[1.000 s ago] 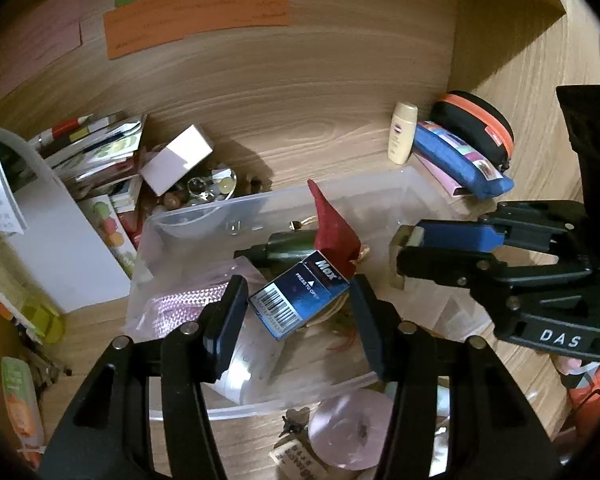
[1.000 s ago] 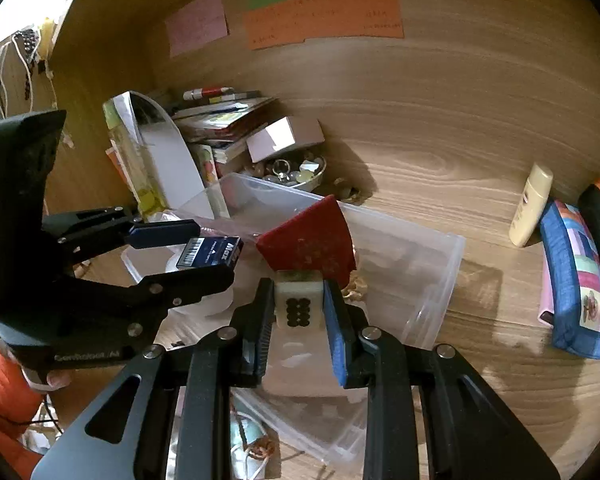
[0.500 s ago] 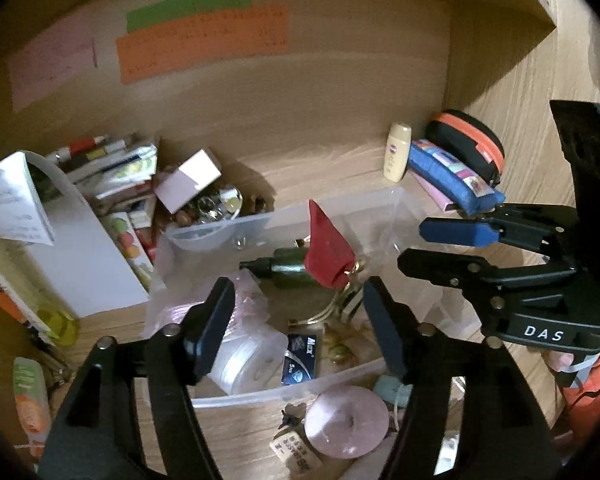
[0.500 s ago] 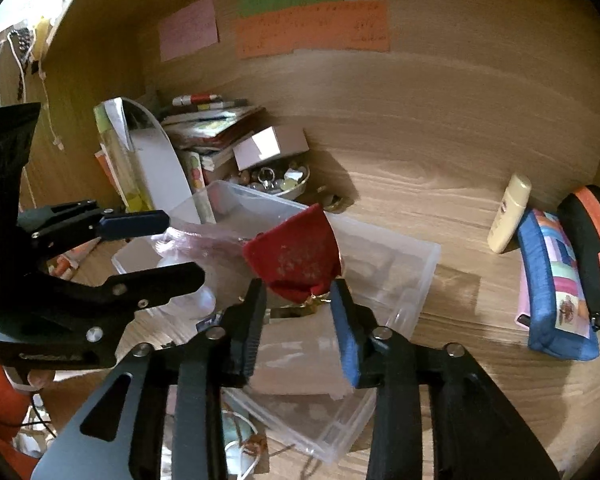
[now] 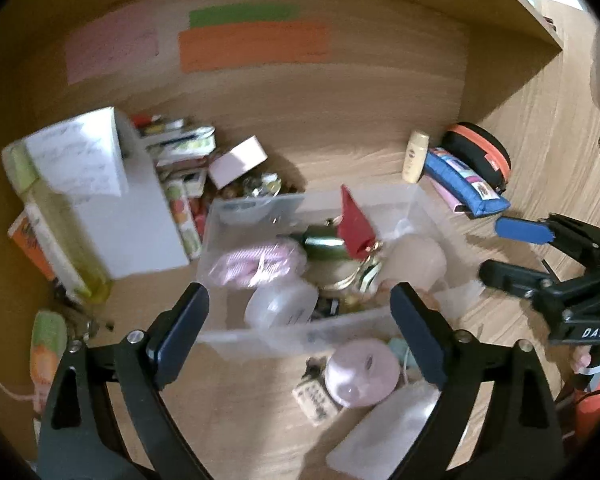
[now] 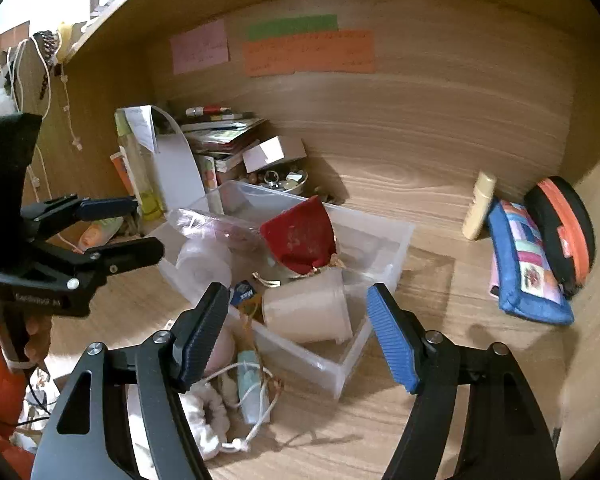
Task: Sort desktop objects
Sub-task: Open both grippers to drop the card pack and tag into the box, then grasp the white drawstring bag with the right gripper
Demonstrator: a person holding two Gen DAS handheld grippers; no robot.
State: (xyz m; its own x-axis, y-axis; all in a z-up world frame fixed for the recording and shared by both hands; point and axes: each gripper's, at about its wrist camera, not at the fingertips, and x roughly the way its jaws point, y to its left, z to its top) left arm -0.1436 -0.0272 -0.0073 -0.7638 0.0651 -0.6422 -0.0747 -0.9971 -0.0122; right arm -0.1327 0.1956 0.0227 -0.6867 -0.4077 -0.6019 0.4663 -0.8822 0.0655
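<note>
A clear plastic bin (image 5: 260,338) (image 6: 404,234) stands on the wooden desk. Inside it are a red pouch (image 5: 354,224) (image 6: 300,236), a pink mesh bag (image 5: 256,262), a beige cup (image 6: 308,312) lying on its side and a small blue box (image 6: 246,292). My left gripper (image 5: 298,304) hovers over the bin's near wall; its jaws are opening, with nothing between the pads. My right gripper (image 6: 296,296) hangs over the bin's near corner, also opening and holding nothing. Each gripper also shows from the side in the other's view: the right gripper (image 5: 494,250) and the left gripper (image 6: 144,226).
A blue pencil case (image 6: 528,264), a black-and-orange case (image 6: 564,236) and a cream tube (image 6: 478,208) lie at the right. Stacked books (image 6: 224,136), a white box (image 6: 274,152) and a bowl of trinkets (image 6: 284,180) crowd the back left. A pink round lid (image 5: 360,372) lies before the bin.
The left gripper let go of the blue box, which dropped into the bin. The right gripper released a small white block. Both opened wide and drew back and upward.
</note>
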